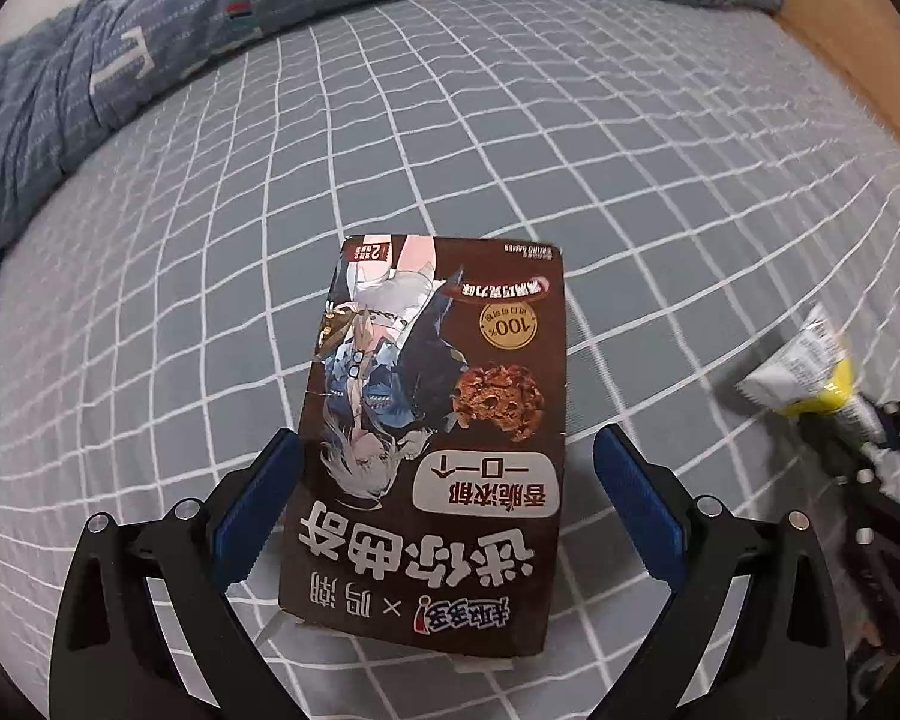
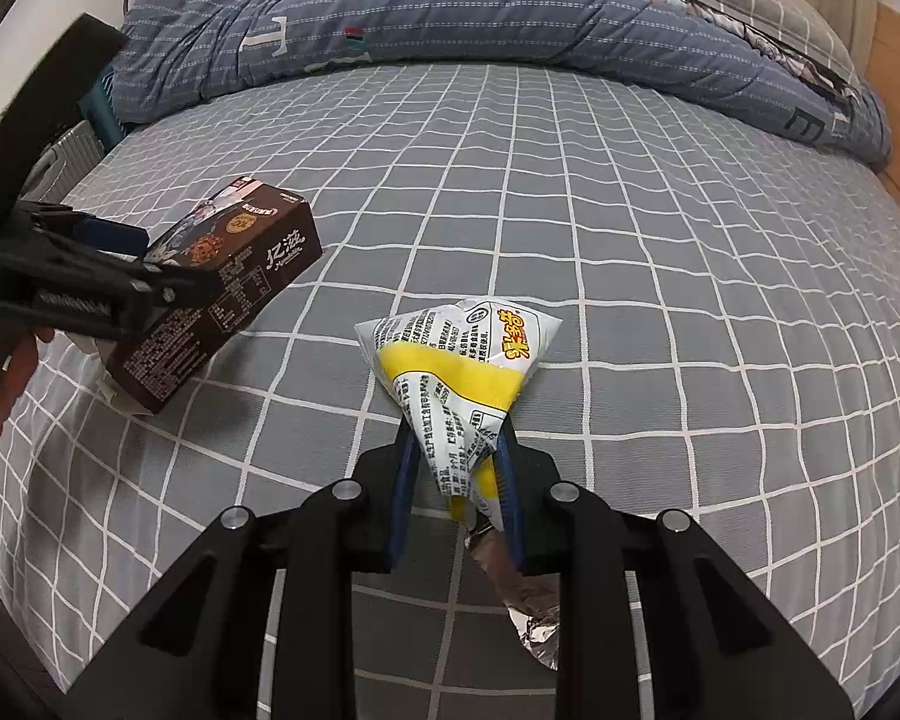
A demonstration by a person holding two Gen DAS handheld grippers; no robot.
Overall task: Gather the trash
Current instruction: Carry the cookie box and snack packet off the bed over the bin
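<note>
- Left wrist view: the left gripper point(image 1: 444, 480) sits at the bottom of the frame, jaws spread wide, and the brown cookie box point(image 1: 432, 444) runs right up the middle between the two blue pads point(image 1: 252, 510). There is a sliver of daylight on either side, so nothing is squeezed; my read is that this is the line-up before the clamp.
- The box lies flat on the grey checked bedsheet point(image 1: 510, 120), long axis pointing away from the camera, which suits a grab across its narrow width.
- At the right edge, the white-and-yellow snack wrapper point(image 1: 810, 372) pokes in, blurred.
- Right wrist view: the right gripper point(image 2: 456, 474) at lower centre is nearly closed, pinching the wrapper point(image 2: 462, 354) by its crumpled neck, the puffy end fanning out above the fingertips and a silver foil tail point(image 2: 528, 600) trailing below. That narrow pinch makes sense: thin film bunches up.
- At left of frame, the box point(image 2: 222, 294) again, one end straddled by the other gripper point(image 2: 120, 276), with a hand point(image 2: 6, 378) behind.
- The rumpled blue quilt point(image 2: 450, 6) fills the top.
</note>
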